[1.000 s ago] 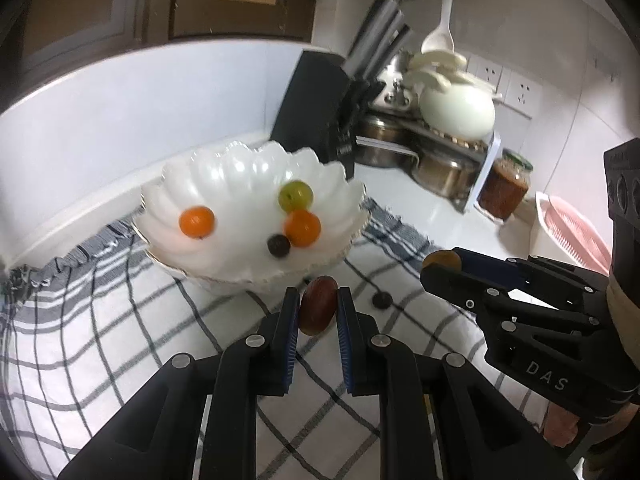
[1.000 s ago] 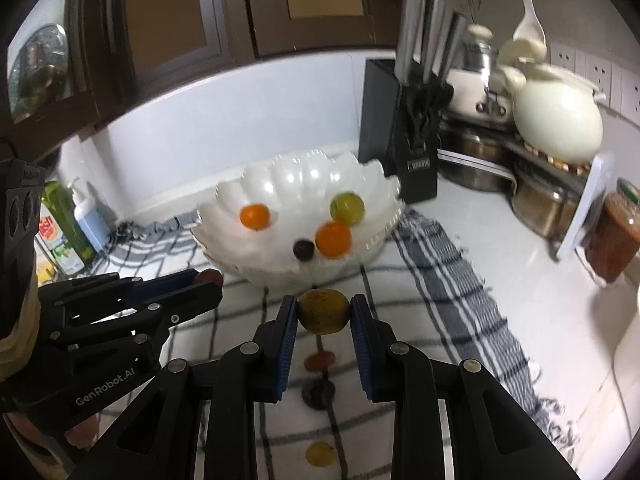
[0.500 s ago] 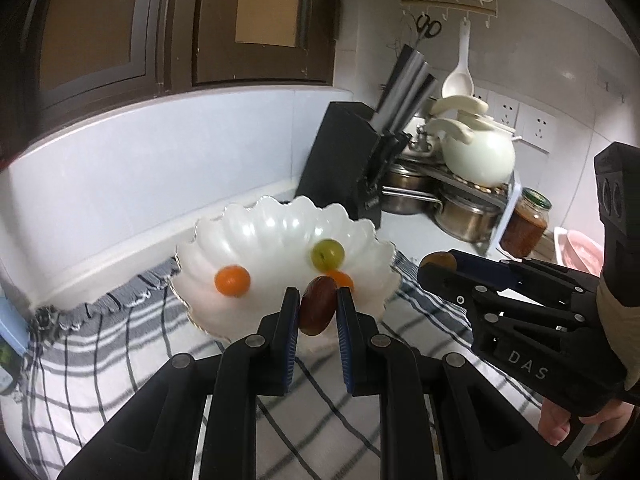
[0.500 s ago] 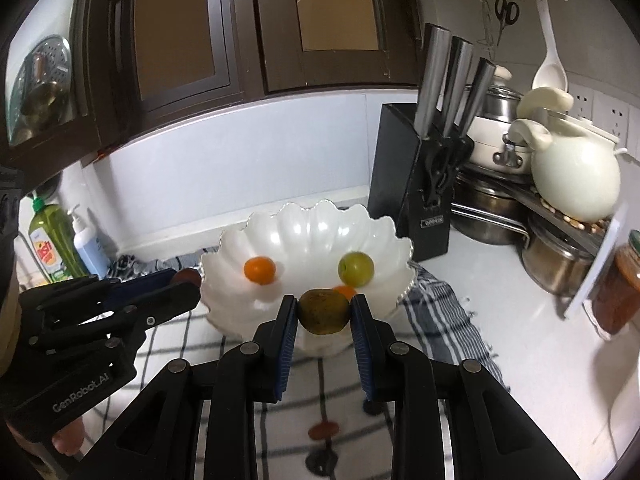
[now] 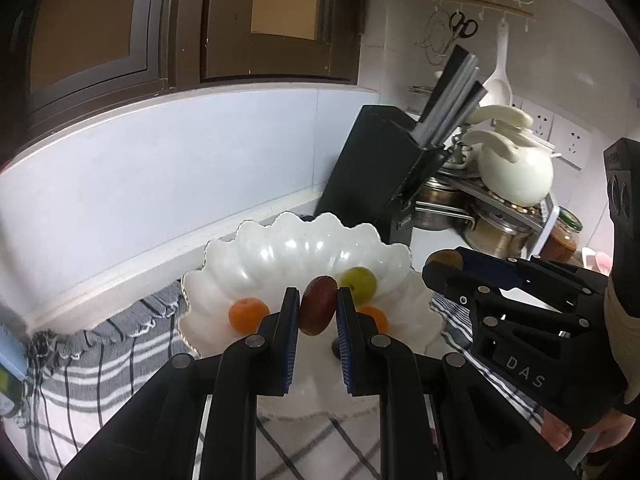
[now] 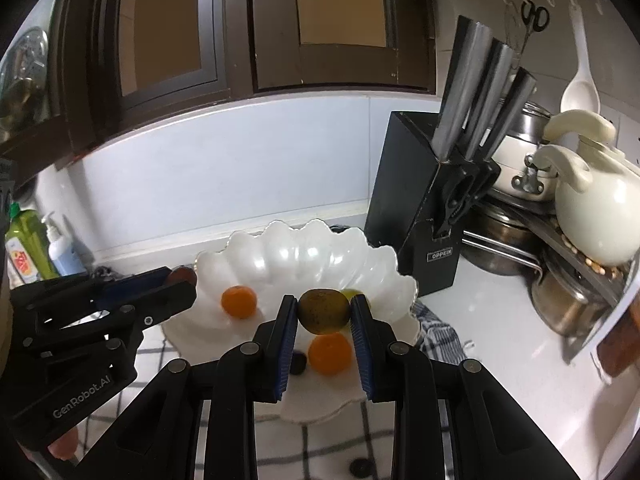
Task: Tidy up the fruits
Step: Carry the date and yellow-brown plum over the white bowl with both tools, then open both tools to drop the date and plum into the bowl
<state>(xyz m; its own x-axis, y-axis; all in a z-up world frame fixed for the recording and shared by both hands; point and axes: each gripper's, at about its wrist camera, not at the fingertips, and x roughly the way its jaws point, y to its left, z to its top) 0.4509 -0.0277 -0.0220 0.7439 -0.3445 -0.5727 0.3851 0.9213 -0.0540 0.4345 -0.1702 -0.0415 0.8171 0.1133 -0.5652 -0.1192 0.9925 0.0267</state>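
Observation:
A white scalloped bowl (image 5: 304, 248) stands on a checked cloth and also shows in the right wrist view (image 6: 296, 256). It holds two orange fruits (image 5: 248, 314) (image 6: 330, 353), a green grape (image 5: 359, 283) and a small dark berry (image 6: 298, 363). My left gripper (image 5: 318, 307) is shut on a dark red fruit (image 5: 318, 310) and holds it above the bowl's near part. My right gripper (image 6: 323, 312) is shut on an olive-brown fruit (image 6: 323, 311), also above the bowl. Each gripper shows in the other's view (image 5: 444, 262) (image 6: 182, 276).
A black knife block (image 6: 430, 216) stands right of the bowl. Steel pots and a cream teapot (image 6: 592, 208) are on a rack at the far right. Soap bottles (image 6: 28, 240) stand at the left. A small dark fruit (image 6: 360, 467) lies on the checked cloth (image 5: 80, 364).
Both grippers rose from the cloth and moved forward with their fruits, from in front of the bowl to over it. Both stayed shut.

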